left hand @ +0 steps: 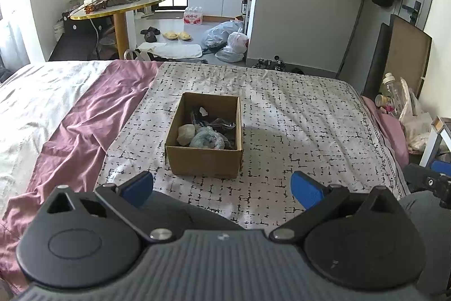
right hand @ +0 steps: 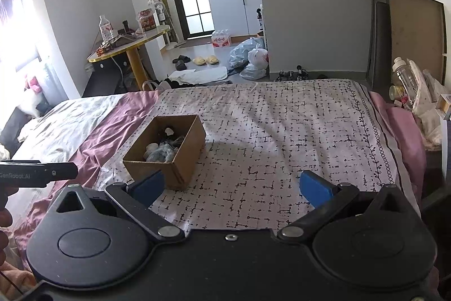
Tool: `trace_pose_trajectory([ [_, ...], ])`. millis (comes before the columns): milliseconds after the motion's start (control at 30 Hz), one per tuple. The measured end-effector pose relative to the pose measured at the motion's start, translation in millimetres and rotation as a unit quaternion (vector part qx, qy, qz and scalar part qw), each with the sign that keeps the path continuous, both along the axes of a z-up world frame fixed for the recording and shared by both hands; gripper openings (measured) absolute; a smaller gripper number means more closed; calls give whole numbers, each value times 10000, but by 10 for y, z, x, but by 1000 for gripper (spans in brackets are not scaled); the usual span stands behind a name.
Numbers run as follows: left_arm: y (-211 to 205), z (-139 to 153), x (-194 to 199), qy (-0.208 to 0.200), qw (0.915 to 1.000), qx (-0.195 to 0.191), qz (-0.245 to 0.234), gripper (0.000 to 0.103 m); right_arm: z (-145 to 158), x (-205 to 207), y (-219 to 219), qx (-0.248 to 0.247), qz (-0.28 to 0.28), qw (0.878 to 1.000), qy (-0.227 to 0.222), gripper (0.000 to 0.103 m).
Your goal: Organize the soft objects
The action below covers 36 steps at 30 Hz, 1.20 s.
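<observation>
Two grippers hover low over the near edge of a bed (left hand: 296, 109), and both stand with their jaws wide apart, holding nothing. The left gripper (left hand: 222, 189) faces a cardboard box (left hand: 204, 160) straight ahead, resting on the white sheet with black dashes (left hand: 282, 148). The right gripper (right hand: 231, 188) sits further right, so the box (right hand: 180, 162) appears to its left, just beyond its left blue finger. Inside the box lie bundled soft things: a pale blue-grey cloth (left hand: 207, 139) at the near side, a beige roll (left hand: 186, 134) to its left, and dark pieces behind. A mauve cover (left hand: 84, 126) lies crumpled left of the box.
</observation>
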State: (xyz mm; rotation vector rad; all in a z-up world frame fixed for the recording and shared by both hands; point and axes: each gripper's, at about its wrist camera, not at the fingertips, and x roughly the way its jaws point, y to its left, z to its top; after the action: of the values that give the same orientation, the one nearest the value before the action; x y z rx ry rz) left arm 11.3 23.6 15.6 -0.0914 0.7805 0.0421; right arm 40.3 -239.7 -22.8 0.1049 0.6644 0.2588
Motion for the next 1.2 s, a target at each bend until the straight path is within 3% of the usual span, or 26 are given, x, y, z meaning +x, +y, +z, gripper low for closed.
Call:
trace_pose_trajectory([
  [1200, 132, -2, -37, 41, 9998, -95, 143, 103, -55, -17, 65, -149, 103, 9998, 19, 103],
])
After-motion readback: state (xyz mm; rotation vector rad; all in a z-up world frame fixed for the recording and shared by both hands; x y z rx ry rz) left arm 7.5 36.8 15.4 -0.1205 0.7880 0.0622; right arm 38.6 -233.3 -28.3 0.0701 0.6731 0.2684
